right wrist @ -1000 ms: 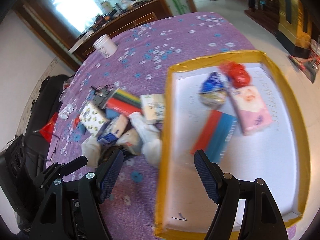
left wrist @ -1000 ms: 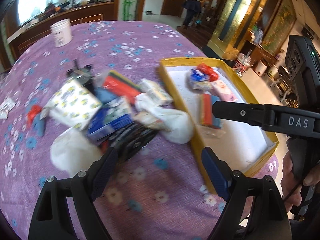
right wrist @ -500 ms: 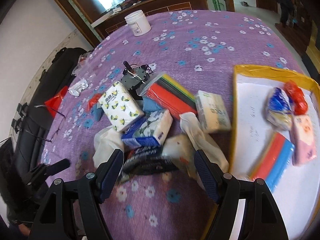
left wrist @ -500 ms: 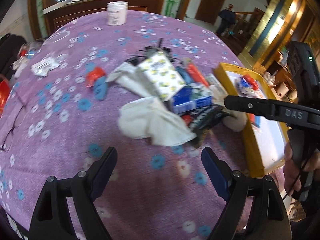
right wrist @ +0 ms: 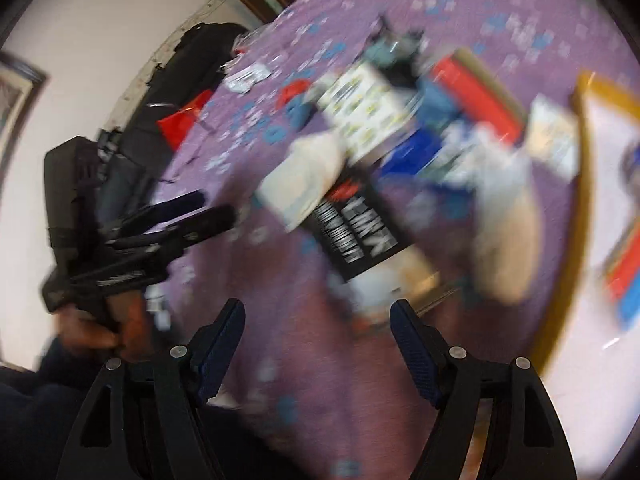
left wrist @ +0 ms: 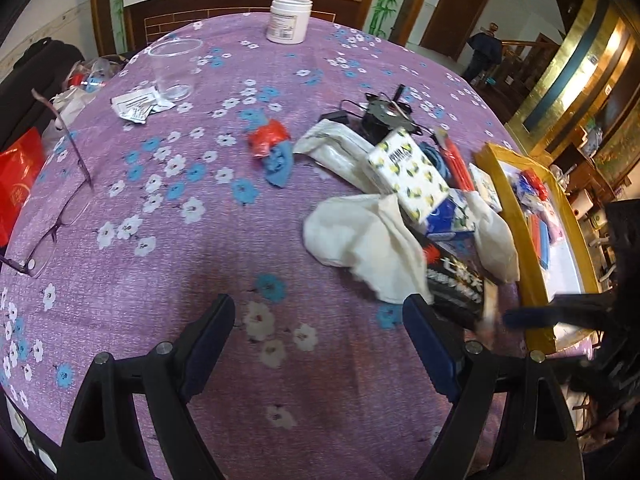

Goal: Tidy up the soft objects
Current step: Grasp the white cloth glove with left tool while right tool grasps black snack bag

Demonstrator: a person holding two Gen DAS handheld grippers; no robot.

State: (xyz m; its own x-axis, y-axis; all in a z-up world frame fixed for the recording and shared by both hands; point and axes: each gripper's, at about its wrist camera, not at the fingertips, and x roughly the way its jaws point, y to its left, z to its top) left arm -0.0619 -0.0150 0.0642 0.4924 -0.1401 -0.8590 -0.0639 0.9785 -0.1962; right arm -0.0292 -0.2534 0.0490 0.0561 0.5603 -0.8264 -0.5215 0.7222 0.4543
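Left wrist view: left tongs [left wrist: 318,326] are hovering over the purple floral desk [left wrist: 208,256], jaws spread wide, gripping nothing. The soft pile is lying ahead and to the right: white cloth [left wrist: 360,236] nearest, lemon-print pack [left wrist: 408,176] leaning on top behind it, blue pack [left wrist: 450,220] beside that, black pack [left wrist: 456,284] sitting at the near edge under the cloth. A red-and-blue scrap [left wrist: 272,148] is lying apart, left of the pile. The yellow-rimmed tray [left wrist: 516,240] is sitting just right of the pile, already holding a few coloured items. A white jar [left wrist: 289,20] and a clear cup [left wrist: 175,68] are standing at the far side; glasses [left wrist: 56,216] are lying at the left edge.

Right wrist view: heavily blurred. Right tongs [right wrist: 316,332] are also wide open and empty, pointing at the black pack [right wrist: 356,224], which is lying just ahead, with the cloth [right wrist: 308,176] overlapping its far-left corner. The lemon-print pack [right wrist: 364,108] is sitting behind. The tray [right wrist: 580,200] is showing at the right. The left tongs [right wrist: 200,212] are showing at the left, held in a hand [right wrist: 120,320].
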